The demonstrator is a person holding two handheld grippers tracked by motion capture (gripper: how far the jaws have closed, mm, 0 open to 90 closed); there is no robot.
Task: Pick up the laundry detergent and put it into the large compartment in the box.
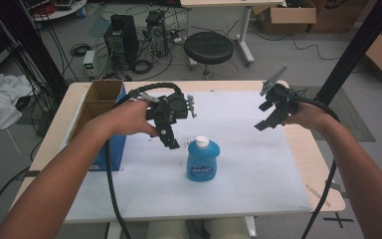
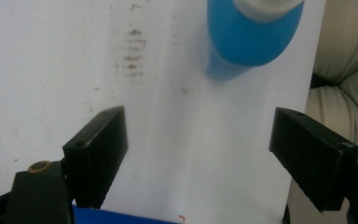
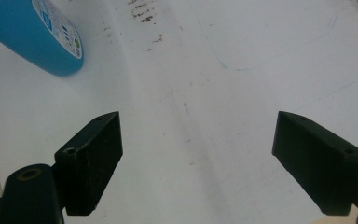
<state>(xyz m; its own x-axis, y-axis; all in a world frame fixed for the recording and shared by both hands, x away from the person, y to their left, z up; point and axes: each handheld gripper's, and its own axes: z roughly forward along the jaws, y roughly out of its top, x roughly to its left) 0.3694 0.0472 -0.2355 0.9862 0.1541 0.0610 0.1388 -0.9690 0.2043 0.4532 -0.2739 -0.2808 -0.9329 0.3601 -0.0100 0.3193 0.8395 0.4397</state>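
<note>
A blue bottle (image 1: 202, 160) with a white cap stands upright near the middle of the white sheet (image 1: 258, 169). My left gripper (image 1: 170, 141) hangs just left of and above the bottle, open, nothing between its jaws. In the left gripper view the bottle (image 2: 247, 37) sits ahead of the open left gripper (image 2: 198, 154). My right gripper (image 1: 268, 121) is held to the right, above the sheet, also open. In the right gripper view the bottle (image 3: 37, 39) lies at the upper left, away from the empty right gripper (image 3: 198, 158).
An open cardboard box with a blue side (image 1: 102, 107) stands at the table's left edge. Behind the table (image 1: 323, 184) are a black stool (image 1: 208, 47), computer towers (image 1: 121, 37) and floor cables. Black frame posts (image 1: 358, 47) rise at the right.
</note>
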